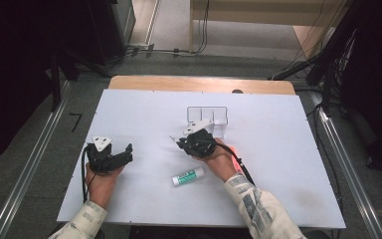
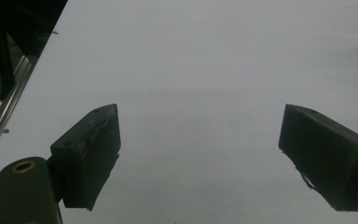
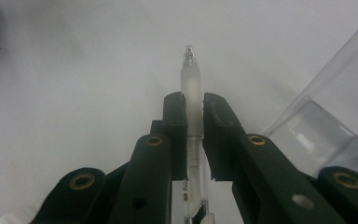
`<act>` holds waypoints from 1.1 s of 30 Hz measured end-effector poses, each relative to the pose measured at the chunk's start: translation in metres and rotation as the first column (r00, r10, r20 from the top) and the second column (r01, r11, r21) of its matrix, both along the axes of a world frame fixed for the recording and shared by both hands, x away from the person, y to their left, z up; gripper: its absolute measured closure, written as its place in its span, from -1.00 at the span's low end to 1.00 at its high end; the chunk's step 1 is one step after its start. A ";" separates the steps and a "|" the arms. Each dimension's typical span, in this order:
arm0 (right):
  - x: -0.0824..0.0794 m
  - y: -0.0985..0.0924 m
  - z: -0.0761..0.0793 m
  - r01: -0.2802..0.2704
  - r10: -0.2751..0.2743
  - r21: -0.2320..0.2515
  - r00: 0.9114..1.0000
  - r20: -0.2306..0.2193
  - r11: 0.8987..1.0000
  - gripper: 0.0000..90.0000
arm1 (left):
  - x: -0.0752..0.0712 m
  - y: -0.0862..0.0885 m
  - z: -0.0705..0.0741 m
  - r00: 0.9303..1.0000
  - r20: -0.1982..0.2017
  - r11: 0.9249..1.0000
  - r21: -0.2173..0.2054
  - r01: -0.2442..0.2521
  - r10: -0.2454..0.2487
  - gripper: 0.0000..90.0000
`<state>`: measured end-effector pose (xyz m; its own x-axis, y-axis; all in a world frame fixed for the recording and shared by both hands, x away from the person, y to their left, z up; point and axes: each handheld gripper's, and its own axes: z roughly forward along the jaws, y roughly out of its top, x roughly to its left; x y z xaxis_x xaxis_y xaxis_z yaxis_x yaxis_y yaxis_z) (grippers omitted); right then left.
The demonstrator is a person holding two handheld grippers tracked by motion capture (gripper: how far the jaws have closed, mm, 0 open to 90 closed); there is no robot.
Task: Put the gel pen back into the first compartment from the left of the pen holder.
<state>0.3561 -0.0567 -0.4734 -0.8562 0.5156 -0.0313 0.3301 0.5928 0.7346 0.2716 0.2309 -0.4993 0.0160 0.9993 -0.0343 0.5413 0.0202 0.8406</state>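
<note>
Clear pen (image 3: 192, 100), clamped between the right hand-held gripper (image 3: 194, 103) jaws, tip jutting beyond them, beside clear organizer (image 3: 326, 116)

High view overhead, tongs views close — all share table (image 1: 144, 119)

Sitting on 1 white table (image 1: 129, 104): 1 clear box (image 1: 208, 115) w/ 3 compartments, 1 glue stick (image 1: 188, 176), 1 pen (image 3: 192, 88). 2 grippers showing, left gripper (image 1: 128, 152) & right gripper (image 1: 179, 142); 2 hands holding them.
</note>
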 end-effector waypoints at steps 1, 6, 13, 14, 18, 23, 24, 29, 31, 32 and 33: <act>0.000 -0.001 0.002 0.008 -0.008 0.005 1.000 0.000 1.000 0.73 | 0.000 0.000 0.000 1.000 0.000 1.000 0.000 -0.001 0.001 -0.70; 0.001 -0.006 0.008 0.026 -0.026 0.039 1.000 0.003 0.999 0.73 | 0.000 0.000 0.000 1.000 -0.001 1.000 0.000 0.000 0.000 -0.70; 0.002 -0.010 0.017 0.045 -0.046 0.065 0.999 0.007 0.997 0.73 | 0.000 0.000 -0.001 1.000 -0.002 1.000 0.001 -0.001 0.001 -0.70; 0.003 -0.011 0.019 0.045 -0.046 0.068 0.999 0.014 0.997 0.73 | 0.001 -0.001 -0.001 1.000 -0.001 1.000 0.000 -0.002 0.002 -0.70; 0.006 -0.012 0.027 0.050 -0.053 0.081 0.998 0.026 0.995 0.73 | 0.000 0.000 0.000 1.000 -0.003 1.000 0.001 -0.001 0.001 -0.69; 0.011 -0.013 0.036 0.062 -0.065 0.113 0.998 0.022 0.992 0.73 | 0.001 0.000 -0.001 1.000 -0.001 1.000 0.000 -0.002 0.002 -0.69; 0.012 -0.013 0.038 0.062 -0.065 0.120 0.998 0.022 0.991 0.73 | 0.000 0.000 -0.001 1.000 -0.001 1.000 0.000 -0.001 0.001 -0.69; 0.020 -0.013 0.046 0.078 -0.082 0.136 0.996 0.024 0.988 0.73 | 0.000 0.000 0.000 1.000 -0.001 1.000 -0.001 -0.001 0.001 -0.69; 0.022 -0.012 0.049 0.083 -0.088 0.141 0.996 0.025 0.987 0.73 | 0.000 0.000 0.000 1.000 -0.001 1.000 -0.001 0.000 0.000 -0.69; 0.023 -0.012 0.051 0.083 -0.088 0.145 0.996 0.029 0.986 0.73 | 0.001 0.000 0.000 1.000 -0.001 1.000 -0.001 -0.001 0.001 -0.69; 0.024 -0.012 0.053 0.083 -0.089 0.145 0.995 0.034 0.986 0.73 | 0.001 0.000 0.000 1.000 -0.001 1.000 -0.001 0.000 0.000 -0.69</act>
<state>0.3799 -0.0685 -0.4205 -0.8082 0.5888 0.0142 0.3434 0.4515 0.8235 0.2722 0.2306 -0.4998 0.0158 0.9992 -0.0354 0.5421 0.0212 0.8400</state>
